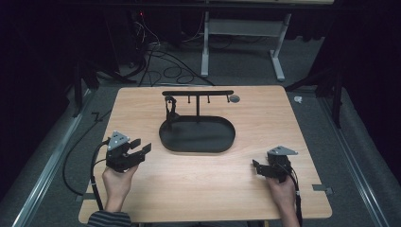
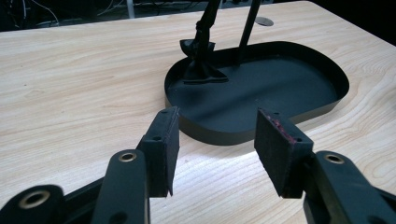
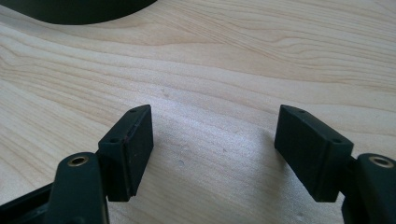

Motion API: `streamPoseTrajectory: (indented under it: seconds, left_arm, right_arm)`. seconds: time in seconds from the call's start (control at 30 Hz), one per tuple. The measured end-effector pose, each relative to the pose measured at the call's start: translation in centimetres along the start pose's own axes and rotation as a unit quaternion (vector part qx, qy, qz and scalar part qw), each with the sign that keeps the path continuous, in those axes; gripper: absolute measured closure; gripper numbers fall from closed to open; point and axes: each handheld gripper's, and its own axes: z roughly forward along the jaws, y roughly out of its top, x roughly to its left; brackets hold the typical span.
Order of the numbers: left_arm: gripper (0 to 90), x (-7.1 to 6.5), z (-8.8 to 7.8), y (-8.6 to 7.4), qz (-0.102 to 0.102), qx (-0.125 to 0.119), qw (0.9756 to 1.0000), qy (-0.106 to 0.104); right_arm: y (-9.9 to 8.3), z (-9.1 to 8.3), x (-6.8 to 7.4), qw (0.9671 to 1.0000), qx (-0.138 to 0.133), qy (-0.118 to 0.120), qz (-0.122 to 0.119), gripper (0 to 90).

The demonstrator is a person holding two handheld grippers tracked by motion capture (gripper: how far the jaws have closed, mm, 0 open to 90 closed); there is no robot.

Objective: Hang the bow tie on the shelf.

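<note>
A black oval tray lies at the middle of the wooden table, and from it rises a thin post with a crossbar that carries small hooks. A small black piece hangs or stands under the bar's left end, reaching down to the tray floor. My left gripper is held in a hand left of the tray, open and empty, pointing at the tray and the black piece. My right gripper rests low at the right front, open, with bare wood between its jaws.
A small grey disc is set in the tabletop behind the tray's right end. Cables and a white desk frame stand on the floor beyond the far edge. A corner of the tray shows at the top left in the right gripper view.
</note>
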Motion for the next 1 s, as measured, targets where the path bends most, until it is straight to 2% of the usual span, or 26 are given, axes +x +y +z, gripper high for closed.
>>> streamPoseTrajectory:
  seconds: [1.0]
  left_arm:
    - [48.7,-0.7,-0.1,-2.0,-0.008,0.007,0.9999,-0.006]
  right_arm:
    - [0.0,0.0,0.0,1.0,0.0,0.0,0.001,29.4]
